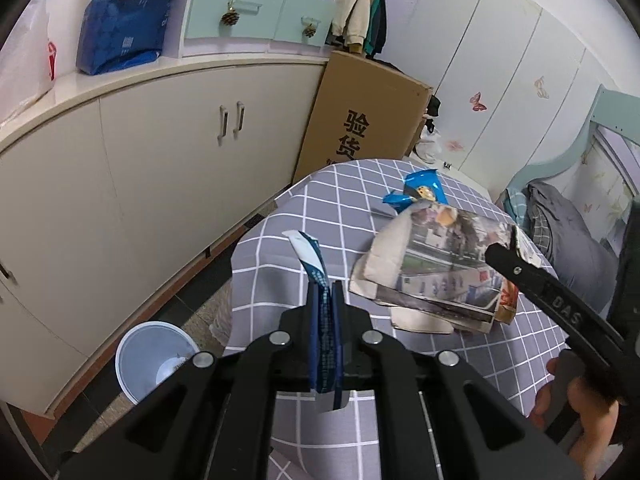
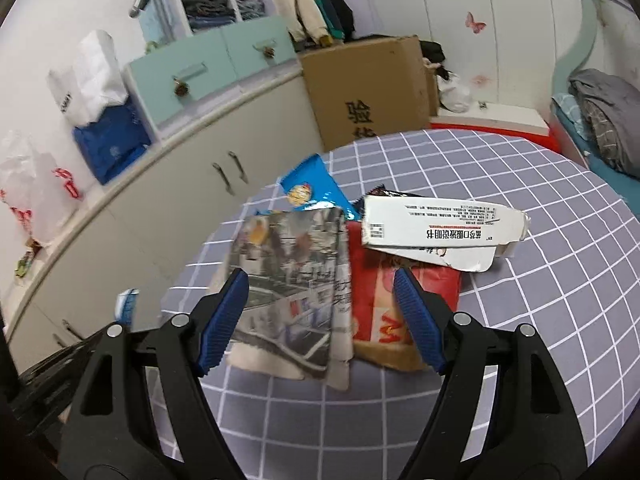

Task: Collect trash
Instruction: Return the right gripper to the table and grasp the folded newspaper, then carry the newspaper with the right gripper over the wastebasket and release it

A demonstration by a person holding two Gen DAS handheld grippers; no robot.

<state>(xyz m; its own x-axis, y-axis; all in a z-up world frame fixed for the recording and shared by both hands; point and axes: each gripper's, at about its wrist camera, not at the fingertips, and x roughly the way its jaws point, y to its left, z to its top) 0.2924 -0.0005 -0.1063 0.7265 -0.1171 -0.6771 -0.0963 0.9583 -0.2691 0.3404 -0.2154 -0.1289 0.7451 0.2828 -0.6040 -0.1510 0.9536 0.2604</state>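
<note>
Left jaws clamp a blue wrapper (image 1: 322, 280); right jaws gape around newspaper (image 2: 296, 280).

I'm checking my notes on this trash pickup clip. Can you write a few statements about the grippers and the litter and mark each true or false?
1. The left gripper is shut on a blue and white wrapper. True.
2. The right gripper is shut on the folded newspaper. False: its fingers are open around it.
3. A pale blue plastic bin stands on the floor. True.
4. The grey checked tablecloth holds only newspaper. False: a flattened white carton also lies there.
</note>
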